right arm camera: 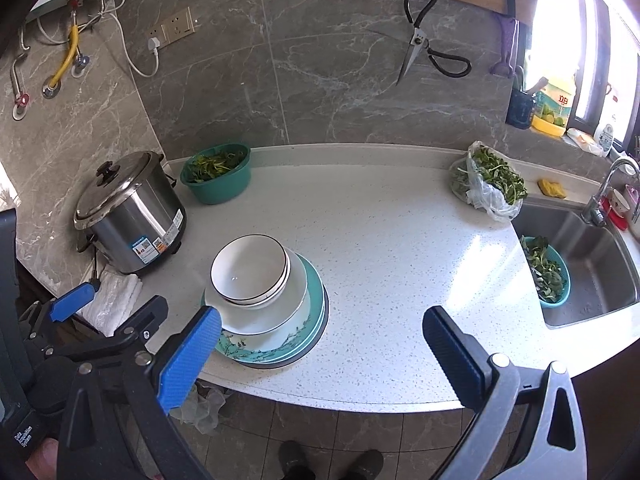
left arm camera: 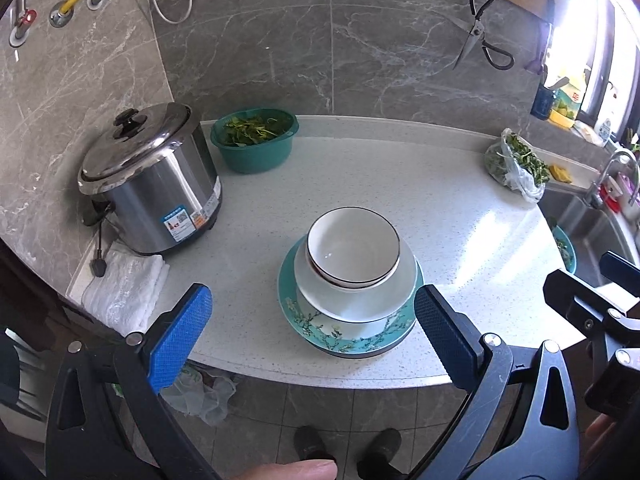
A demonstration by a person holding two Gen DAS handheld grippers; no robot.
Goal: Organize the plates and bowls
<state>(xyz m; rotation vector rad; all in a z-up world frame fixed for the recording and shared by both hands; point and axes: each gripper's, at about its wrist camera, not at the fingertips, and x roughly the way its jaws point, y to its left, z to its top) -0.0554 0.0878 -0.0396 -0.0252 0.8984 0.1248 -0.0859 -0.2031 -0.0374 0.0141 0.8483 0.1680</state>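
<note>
A stack of dishes stands near the counter's front edge: black-rimmed white bowls nested on a larger white bowl, on teal floral plates. My left gripper is open and empty, held off the counter's front edge just before the stack. My right gripper is open and empty, in front of the counter to the stack's right. The left gripper also shows in the right wrist view.
A steel rice cooker and a folded white towel stand at left. A green basin of greens sits at the back. A plastic bag of greens lies near the sink, which holds a teal colander.
</note>
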